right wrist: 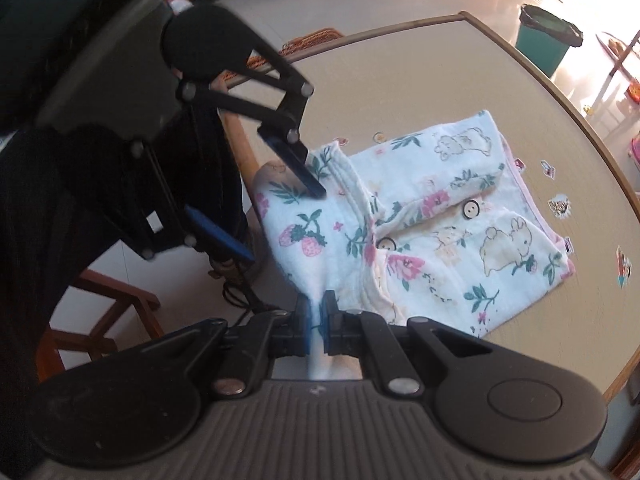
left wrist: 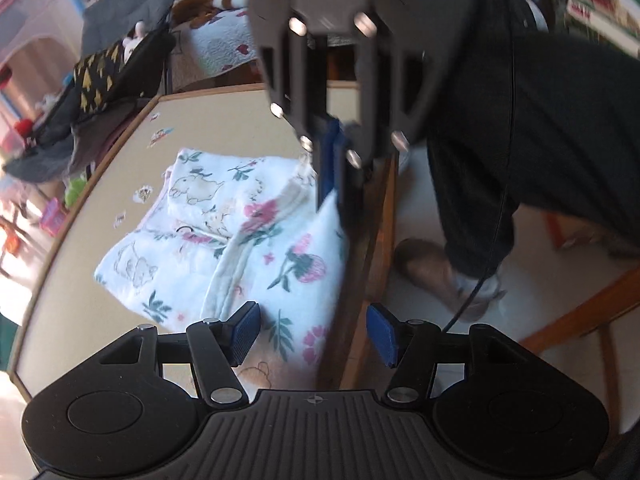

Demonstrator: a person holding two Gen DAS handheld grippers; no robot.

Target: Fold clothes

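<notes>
White cotton printed with flowers, strawberries and rabbits makes up the garment [left wrist: 224, 236], which lies partly folded on the beige table [left wrist: 224, 124], heaped toward the table's near edge.

From the left wrist camera, the left gripper [left wrist: 313, 334] hangs just above the garment's corner at that edge, its blue pads [left wrist: 245, 332] spread apart with nothing between them. Across the garment, the right gripper [left wrist: 334, 168] comes down from above with its fingers drawn together on a fold of the cloth. Beyond the table edge, a person's dark trousers [left wrist: 540, 152] and a brown slipper [left wrist: 432, 268] show over the pale floor. Small stickers [left wrist: 144, 194] dot the tabletop beside the garment.

From the right wrist camera, the right gripper [right wrist: 318, 320] pinches a raised ridge of the garment [right wrist: 420, 216] tightly between its blue pads, at the table's near edge. The left gripper [right wrist: 276, 216] sits over the garment's left corner with its fingers wide apart; one finger tip is at the cloth, though whether it touches is unclear. Two round buttons [right wrist: 471, 210] show on the flat part of the garment. A green bin [right wrist: 546, 42] stands on the floor past the table's far rim.
</notes>
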